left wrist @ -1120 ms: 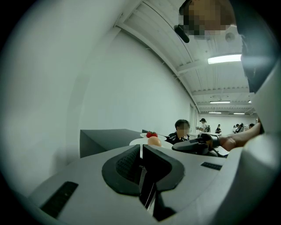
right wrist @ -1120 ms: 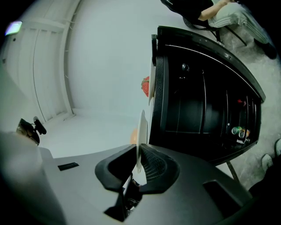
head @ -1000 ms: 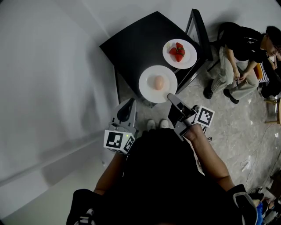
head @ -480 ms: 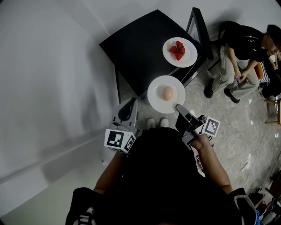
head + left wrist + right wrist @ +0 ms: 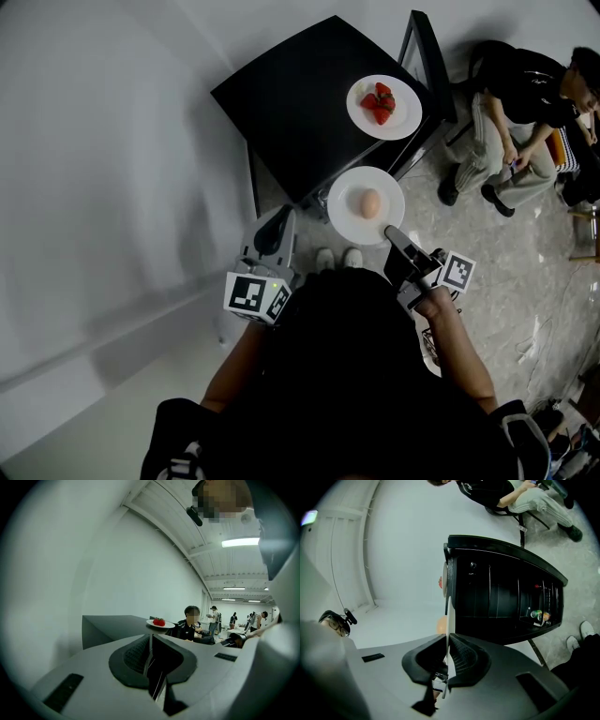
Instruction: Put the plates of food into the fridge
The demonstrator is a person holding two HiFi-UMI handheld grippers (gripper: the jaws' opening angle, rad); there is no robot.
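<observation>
A white plate with an egg (image 5: 366, 204) hangs just off the near corner of the black table (image 5: 291, 94). My right gripper (image 5: 383, 229) is shut on its near rim. The right gripper view shows that plate (image 5: 448, 606) edge-on, clamped in my right gripper (image 5: 447, 645), with the egg (image 5: 440, 625) beside it. A second white plate with strawberries (image 5: 383, 106) rests on the table's far right corner, and the strawberry plate (image 5: 160, 623) also shows in the left gripper view. My left gripper (image 5: 277, 219) is held low by the table's left side, shut and empty; no fridge is in view.
A person (image 5: 516, 103) sits to the right of the table, next to a black chair (image 5: 427, 61). A white wall (image 5: 103, 187) runs along the left. Marble floor (image 5: 525, 272) spreads to the right, and my shoes (image 5: 337, 260) stand below the held plate.
My right gripper has lifted the egg plate off the table's near edge and drawn it right and toward me. The left gripper and the strawberry plate have stayed put.
</observation>
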